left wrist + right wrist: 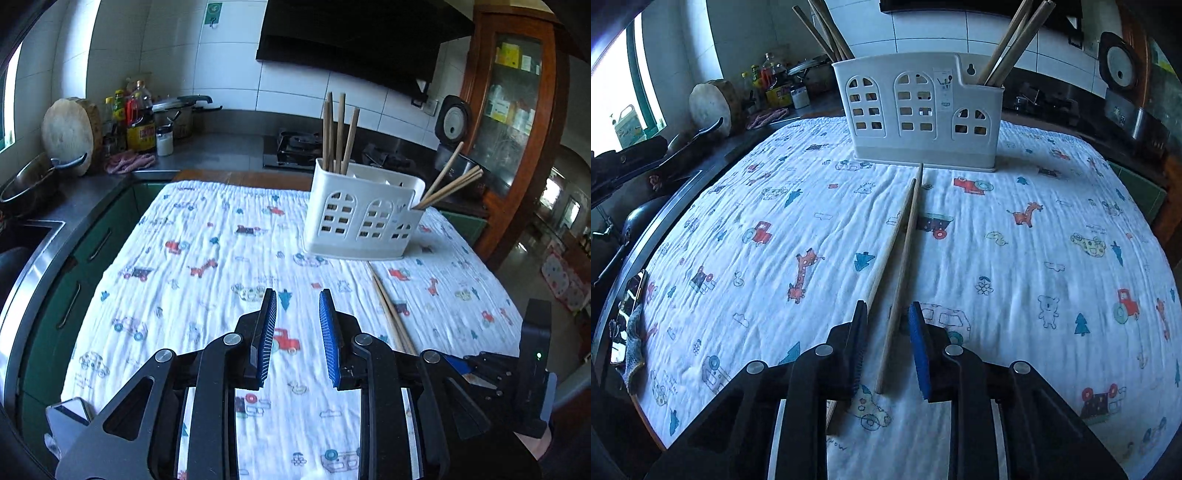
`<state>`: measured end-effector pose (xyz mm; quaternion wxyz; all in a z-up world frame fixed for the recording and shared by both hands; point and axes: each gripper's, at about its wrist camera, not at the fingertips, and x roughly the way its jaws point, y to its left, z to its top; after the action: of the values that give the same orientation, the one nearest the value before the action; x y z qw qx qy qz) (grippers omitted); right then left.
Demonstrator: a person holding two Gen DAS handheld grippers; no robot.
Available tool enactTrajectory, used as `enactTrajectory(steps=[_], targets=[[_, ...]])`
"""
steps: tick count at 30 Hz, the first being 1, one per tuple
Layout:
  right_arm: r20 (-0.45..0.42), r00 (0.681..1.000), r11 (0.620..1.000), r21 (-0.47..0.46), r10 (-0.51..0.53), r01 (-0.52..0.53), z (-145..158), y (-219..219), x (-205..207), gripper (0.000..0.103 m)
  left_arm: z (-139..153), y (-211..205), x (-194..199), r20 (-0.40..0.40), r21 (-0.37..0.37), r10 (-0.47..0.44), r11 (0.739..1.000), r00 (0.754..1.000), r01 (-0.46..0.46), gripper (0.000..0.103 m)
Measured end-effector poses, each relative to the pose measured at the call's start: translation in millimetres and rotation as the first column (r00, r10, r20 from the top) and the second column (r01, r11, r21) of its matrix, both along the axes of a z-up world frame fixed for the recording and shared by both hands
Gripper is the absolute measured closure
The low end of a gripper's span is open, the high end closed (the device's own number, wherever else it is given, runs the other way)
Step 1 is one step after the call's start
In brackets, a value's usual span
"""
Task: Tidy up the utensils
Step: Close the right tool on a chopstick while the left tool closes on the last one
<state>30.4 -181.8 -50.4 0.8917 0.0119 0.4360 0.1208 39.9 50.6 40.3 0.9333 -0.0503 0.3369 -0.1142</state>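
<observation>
A white plastic utensil holder [364, 218] stands on the patterned cloth, with several wooden chopsticks upright in its left compartment [338, 133] and several leaning out of its right one [448, 184]. It also shows in the right wrist view [918, 110]. Two loose chopsticks [905, 251] lie side by side on the cloth in front of it; they also show in the left wrist view [393, 317]. My right gripper [888, 314] is open, its jaws either side of the chopsticks' near ends. My left gripper [297, 299] is open and empty over the cloth, left of the chopsticks.
The table [207, 258] is covered by the white cartoon-print cloth. A phone [628, 314] lies at its left edge. A steel counter with a pot [26, 184], a chopping block [72, 133] and bottles [140, 122] runs along the left. A wooden cabinet [513, 110] stands at the right.
</observation>
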Motion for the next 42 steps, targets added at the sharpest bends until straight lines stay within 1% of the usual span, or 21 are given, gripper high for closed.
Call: enactTrajectory(steps=[2, 6, 11, 15, 19, 26, 33, 36, 39, 42], targets=[[-0.006, 1.0, 1.0, -0.01, -0.009, 0.009, -4.2, 0.4, 2.1, 0.082, -5.2, 0.6, -0.9, -0.014, -0.007, -0.003, 1.0, 1.0, 0.002, 0.079], [-0.025, 1.0, 1.0, -0.009, -0.014, 0.014, -10.4, -1.2, 4.5, 0.087, -13.6, -1.1, -2.1, -0.036, -0.011, -0.003, 1.0, 0.999, 0.003, 0.079], [-0.031, 0.999, 1.0, -0.018, -0.02, 0.019, -14.7, 1.4, 6.5, 0.088, -22.5, -6.3, -4.5, -0.056, -0.012, -0.011, 1.0, 0.998, 0.01, 0.079], [-0.019, 1.0, 0.998, -0.063, -0.025, 0.023, -15.4, 6.4, 6.2, 0.093, -27.0, -8.9, -5.9, -0.068, -0.013, -0.015, 1.0, 0.998, 0.015, 0.079], [-0.001, 1.0, 0.995, -0.091, -0.031, 0.03, -16.7, 9.2, 3.6, 0.094, -31.8, -12.6, -7.2, -0.081, -0.017, -0.021, 1.0, 0.996, 0.02, 0.079], [0.012, 1.0, 0.995, -0.095, -0.029, 0.03, -15.3, 6.7, 0.2, 0.095, -45.2, -21.7, -8.4, -0.119, -0.027, -0.039, 0.999, 0.992, 0.036, 0.079], [0.05, 0.998, 0.996, -0.085, -0.03, 0.034, -1.4, -4.1, -7.8, 0.096, -56.8, -44.9, -11.7, -0.156, -0.04, -0.099, 0.995, 0.983, 0.094, 0.079], [0.078, 0.996, 0.996, -0.082, -0.035, 0.042, 8.9, -10.8, -12.1, 0.096, -61.7, -58.4, -14.6, -0.171, -0.042, -0.13, 0.991, 0.977, 0.124, 0.079], [0.108, 0.993, 0.996, -0.071, -0.04, 0.048, 21.4, -18.4, -16.7, 0.096, -67.1, -73.4, -16.1, -0.191, -0.061, -0.169, 0.985, 0.967, 0.16, 0.079], [0.142, 0.989, 0.997, -0.063, -0.043, 0.053, 35.7, -24.4, -21.7, 0.096, -72.7, -89.6, -17.1, -0.206, -0.059, -0.197, 0.98, 0.959, 0.189, 0.079]])
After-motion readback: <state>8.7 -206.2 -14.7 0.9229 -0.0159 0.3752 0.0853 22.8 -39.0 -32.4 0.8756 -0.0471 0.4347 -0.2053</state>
